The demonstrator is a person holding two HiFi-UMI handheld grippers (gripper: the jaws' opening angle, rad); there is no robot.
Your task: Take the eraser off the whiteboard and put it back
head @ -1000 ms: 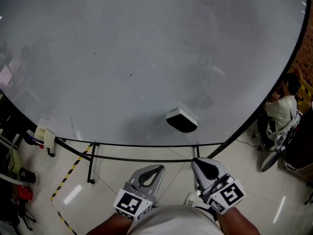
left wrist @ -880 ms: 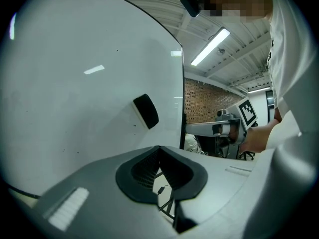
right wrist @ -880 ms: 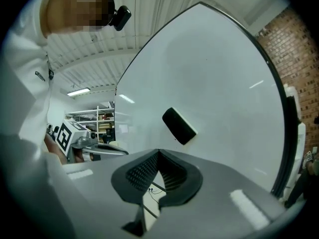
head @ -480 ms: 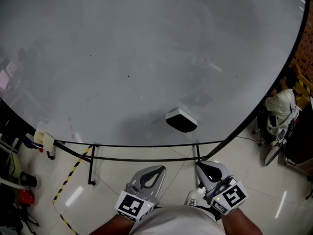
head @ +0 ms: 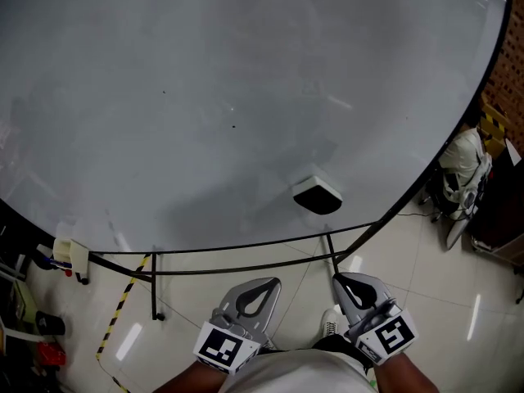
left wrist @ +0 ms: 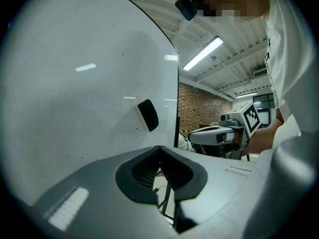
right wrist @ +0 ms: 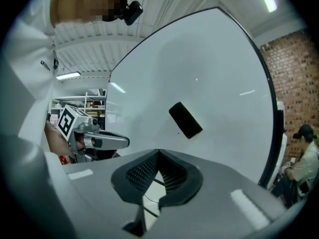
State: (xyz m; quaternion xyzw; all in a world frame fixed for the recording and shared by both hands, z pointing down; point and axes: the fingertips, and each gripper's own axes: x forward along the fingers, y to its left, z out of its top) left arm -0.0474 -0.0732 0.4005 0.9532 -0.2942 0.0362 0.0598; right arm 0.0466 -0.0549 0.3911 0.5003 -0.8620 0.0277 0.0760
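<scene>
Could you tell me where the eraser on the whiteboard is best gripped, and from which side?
I would grip the eraser across its two long sides, coming straight at the whiteboard from the front: it is an oblong block standing proud of the board, so only its sides offer purchase. The right hand-held gripper is nearer, but its shut jaws must open first.

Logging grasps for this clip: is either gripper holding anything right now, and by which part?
Nothing is held. The left gripper and right gripper are both shut and empty; the eraser sits on the whiteboard, untouched.
</scene>
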